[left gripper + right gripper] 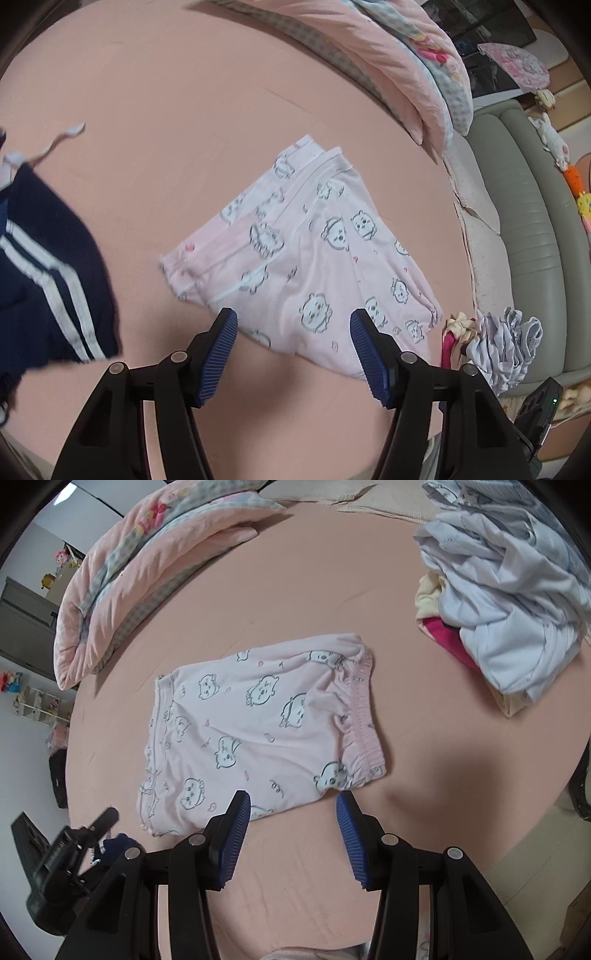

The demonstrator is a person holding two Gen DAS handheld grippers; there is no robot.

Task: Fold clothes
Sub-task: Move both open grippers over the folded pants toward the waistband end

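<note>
While both grippers — left [293, 347] and right [293, 829] — hang open and empty, the pink shorts [258, 731] lie just ahead, long axis crosswise, right gripper nearer the waistband [364, 716].

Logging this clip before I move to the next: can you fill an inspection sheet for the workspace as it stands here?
Surface: bed with a peach sheet, mostly smooth, a few light creases.
Job's things: pink bear-print shorts lying flat mid-bed, folded over; navy garment with white stripes at the left wrist view's left edge.
Clutter: heap of white and pink clothes unfolded; folded pink quilt along the bed's far side.
Grippers: left gripper open, empty, over the shorts' near edge; right gripper open, empty, at the shorts' near edge.
Cables: nothing seen.
Surroundings: padded grey headboard with plush toys; shelves against the wall.
</note>
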